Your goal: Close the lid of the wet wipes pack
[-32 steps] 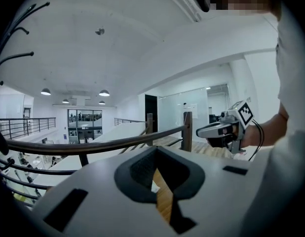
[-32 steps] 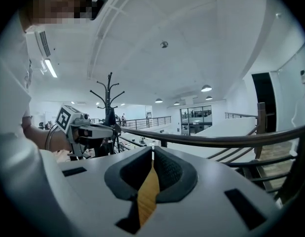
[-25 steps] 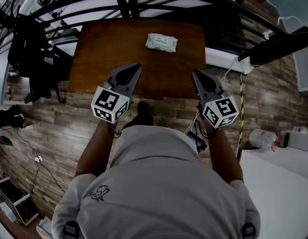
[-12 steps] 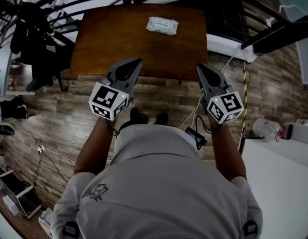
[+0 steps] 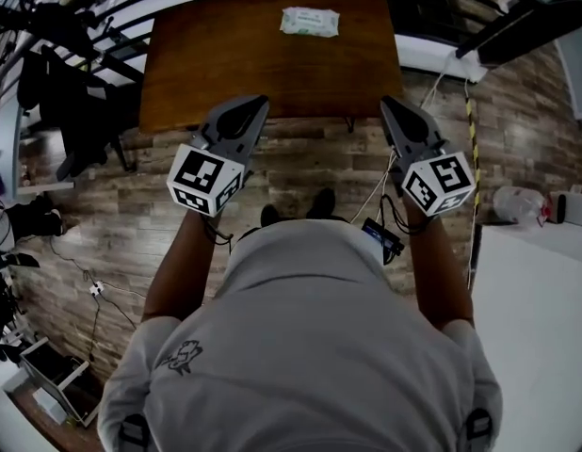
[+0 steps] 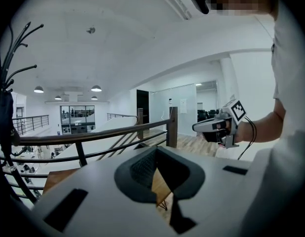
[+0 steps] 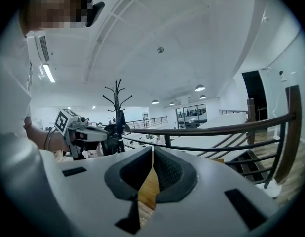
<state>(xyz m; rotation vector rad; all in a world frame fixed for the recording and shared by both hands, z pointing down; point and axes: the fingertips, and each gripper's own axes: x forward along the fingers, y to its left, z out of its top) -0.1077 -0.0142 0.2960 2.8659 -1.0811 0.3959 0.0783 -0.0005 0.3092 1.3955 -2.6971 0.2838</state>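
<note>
The left hand-held gripper (image 5: 260, 102) and right hand-held gripper (image 5: 386, 103) are pressed together, empty. The wet wipes pack (image 5: 310, 21) lies well ahead of the 2, on the tabletop (image 5: 225, 64). Risk: the light pack may be pushed away by an off-centre press.

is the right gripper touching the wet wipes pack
Apart. Head view: right gripper is at the table's near edge, wet wipes pack lies at its far edge.
</note>
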